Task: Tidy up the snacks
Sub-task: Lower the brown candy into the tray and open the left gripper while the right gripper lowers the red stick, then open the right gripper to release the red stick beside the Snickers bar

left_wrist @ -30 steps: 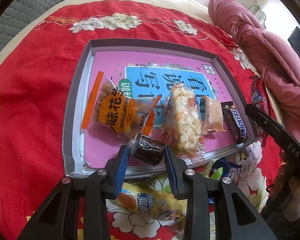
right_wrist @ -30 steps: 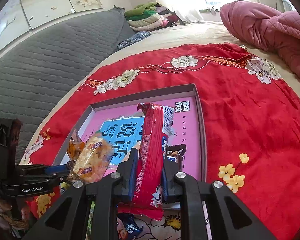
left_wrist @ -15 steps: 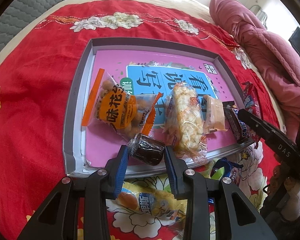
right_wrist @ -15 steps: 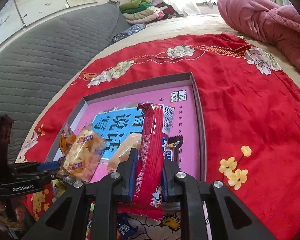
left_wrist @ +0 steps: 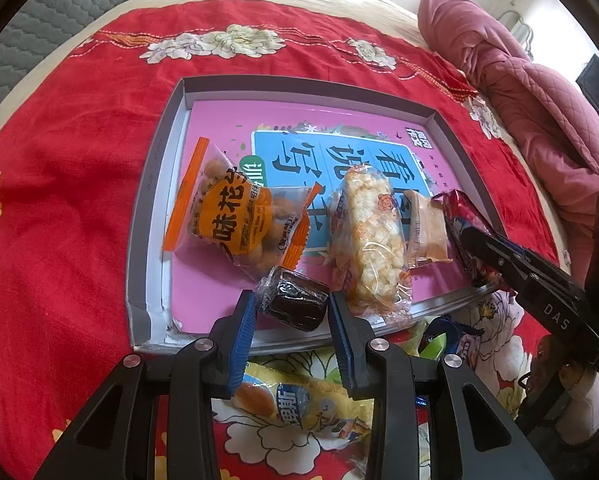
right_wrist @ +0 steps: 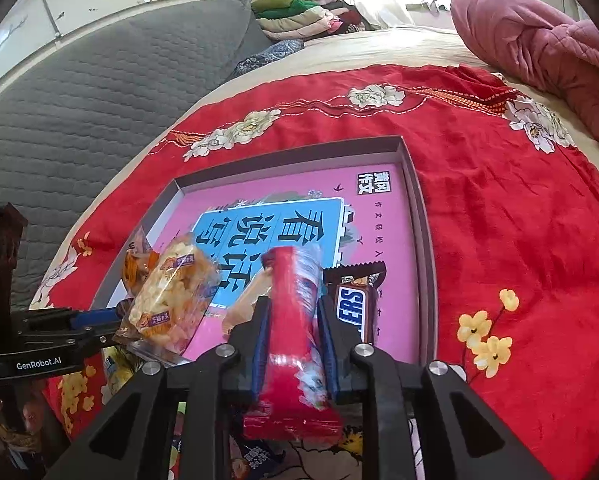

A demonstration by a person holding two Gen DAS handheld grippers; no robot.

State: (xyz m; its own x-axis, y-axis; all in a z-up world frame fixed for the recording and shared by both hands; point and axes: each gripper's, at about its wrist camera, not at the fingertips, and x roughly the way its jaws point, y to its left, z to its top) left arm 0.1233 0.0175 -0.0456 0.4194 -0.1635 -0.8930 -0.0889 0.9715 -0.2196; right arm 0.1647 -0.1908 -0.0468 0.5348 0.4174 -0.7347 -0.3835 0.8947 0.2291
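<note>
**Two snacks held over the grey tray**

Left wrist view: the left gripper [left_wrist: 293, 312] has its blue-padded jaws closed on a small dark brown cake in clear wrap [left_wrist: 293, 300], held just over the near rim of the shallow grey cardboard tray [left_wrist: 147, 208], which is lined with a pink and blue printed sheet and lies on a red floral bedspread [left_wrist: 59, 160]. In the tray, at 11 o'clock from the cake, lies an orange bag of coated peanuts [left_wrist: 235, 216]; at 1 o'clock lie a clear pack of puffed rice cake [left_wrist: 373, 240] and, touching it, a small tan wafer pack [left_wrist: 427, 232]. At 3 o'clock the right gripper [left_wrist: 475, 240] reaches in with a red wrapper. A yellow snack bag [left_wrist: 299, 400] lies on the bedspread at 6 o'clock, outside the tray

Right wrist view: the right gripper [right_wrist: 293, 320] has a long red plastic snack packet [right_wrist: 293, 320] between its jaws, which have just been opening; the packet stands between the pads, its far end over the tray's near right part. Just beside it at 3 o'clock lies a brown Snickers bar [right_wrist: 353, 300] in the tray. At 9 o'clock the rice cake pack shows, with the left gripper beyond it. A pink quilted blanket [right_wrist: 539, 48] lies at 1 o'clock, a grey quilted headboard [right_wrist: 99, 100] at 10 o'clock
</note>
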